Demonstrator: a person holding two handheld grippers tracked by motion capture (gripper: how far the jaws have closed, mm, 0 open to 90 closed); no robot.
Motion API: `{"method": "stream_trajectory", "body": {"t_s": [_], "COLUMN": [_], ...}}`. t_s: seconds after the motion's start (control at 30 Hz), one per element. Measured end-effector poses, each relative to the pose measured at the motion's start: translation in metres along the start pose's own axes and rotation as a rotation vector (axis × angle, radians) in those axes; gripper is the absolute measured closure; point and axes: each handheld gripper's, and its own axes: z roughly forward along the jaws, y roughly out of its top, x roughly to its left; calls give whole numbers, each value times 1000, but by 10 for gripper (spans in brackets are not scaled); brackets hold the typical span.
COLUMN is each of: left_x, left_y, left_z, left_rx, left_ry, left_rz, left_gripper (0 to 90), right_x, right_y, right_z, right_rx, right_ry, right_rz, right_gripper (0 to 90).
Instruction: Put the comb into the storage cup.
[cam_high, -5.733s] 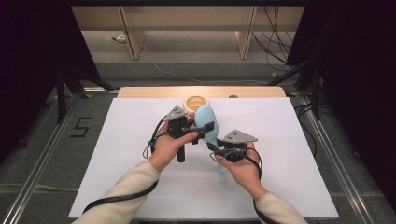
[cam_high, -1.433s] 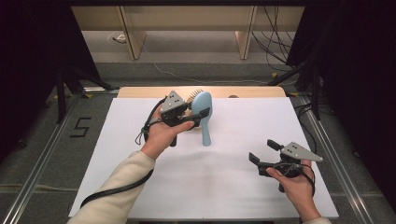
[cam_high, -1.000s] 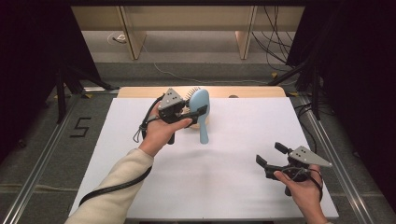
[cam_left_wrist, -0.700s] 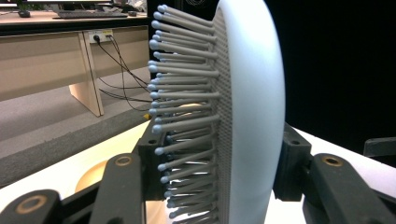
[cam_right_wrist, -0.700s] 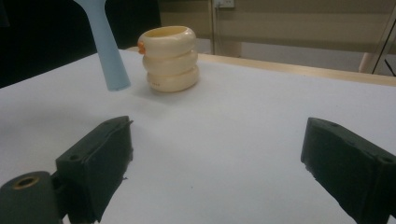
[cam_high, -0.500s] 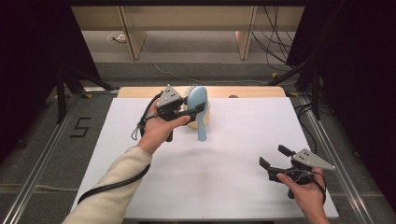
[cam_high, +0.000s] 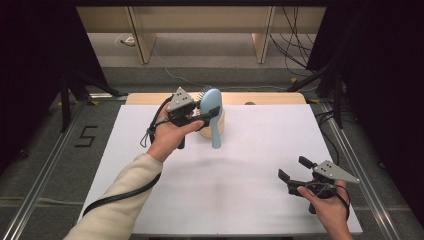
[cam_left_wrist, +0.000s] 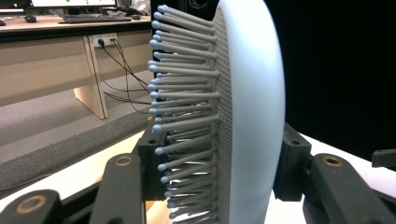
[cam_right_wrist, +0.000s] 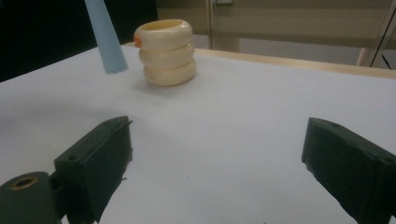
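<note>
My left gripper (cam_high: 206, 113) is shut on the head of a light blue hairbrush (cam_high: 212, 106), held upright above the far middle of the white table (cam_high: 240, 200). The brush's handle (cam_high: 216, 136) points down toward me. In the left gripper view the grey bristles (cam_left_wrist: 187, 102) stick out to the left of the pale brush head (cam_left_wrist: 254, 112), squeezed between the black jaws. Just behind the brush stands a cream ribbed holder (cam_high: 220, 126), also seen as a cream ribbed holder (cam_right_wrist: 167, 52) with the handle tip (cam_right_wrist: 108, 46) hanging left of it. My right gripper (cam_high: 296, 172) hovers open at the near right, nothing between its jaws.
A wooden board (cam_high: 270, 98) runs along the table's far edge. Beyond it are desk legs (cam_high: 142, 40) and cables (cam_high: 295, 30) on the floor. A floor mark "5" (cam_high: 86, 136) lies left of the table.
The left gripper has carried the brush slightly farther toward the holder and up. The right gripper, after letting go of the brush earlier, has drawn back to the near right and stays open.
</note>
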Motion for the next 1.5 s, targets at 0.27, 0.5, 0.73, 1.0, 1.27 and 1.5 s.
{"method": "stream_trajectory", "body": {"t_s": [0.27, 0.5, 0.73, 1.0, 1.27, 1.5], "left_x": [2, 5, 6, 9, 12, 14], "left_y": [3, 7, 12, 16, 20, 22], "left_z": [1, 1, 1, 0, -1, -1], "left_rx": [0, -4, -6, -10, -12, -16], "left_ry": [6, 14, 19, 28, 35, 37], "left_rz": [6, 10, 22, 27, 31, 34], "left_gripper": [492, 492, 492, 492, 492, 492], "right_x": [-1, -1, -1, -2, -1, 1], "right_y": [-2, -2, -3, -4, -5, -5], "right_z": [0, 1, 1, 2, 3, 4], "right_rx": [7, 5, 6, 11, 15, 14], "right_ry": [-3, -3, -4, -9, -5, 1], "right_rz": [3, 4, 4, 7, 6, 4], "right_gripper": [94, 94, 92, 92, 92, 92]}}
